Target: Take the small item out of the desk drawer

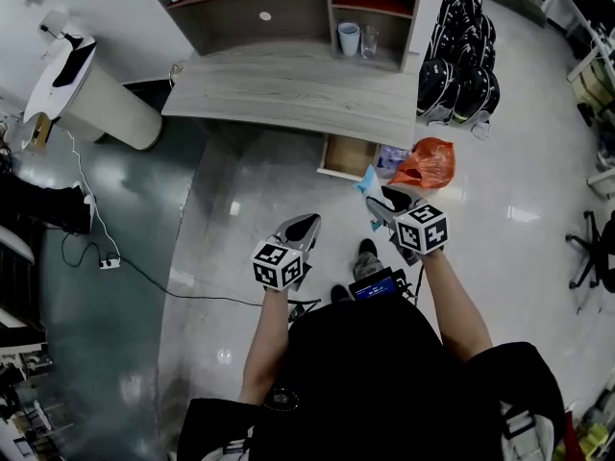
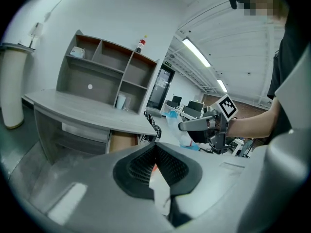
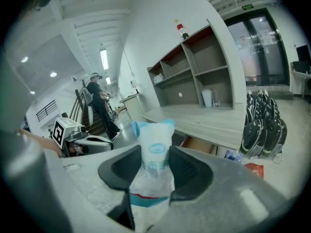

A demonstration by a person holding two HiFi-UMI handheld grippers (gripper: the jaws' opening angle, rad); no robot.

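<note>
Packet [image 3: 155, 149] clamped in right gripper [image 1: 382, 203], near side of open drawer [image 1: 346, 157]; grip to be held firm, lifted clear. Left gripper [image 2: 156, 165] closed, empty.

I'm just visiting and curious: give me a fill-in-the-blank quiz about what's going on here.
The right gripper clamps a soft white-and-blue packet; the left gripper holds ___.
The light wooden drawer under the grey desk stands ___.
The crumpled plastic bag on the floor is ___.
Missing words: nothing; open; orange.
</note>
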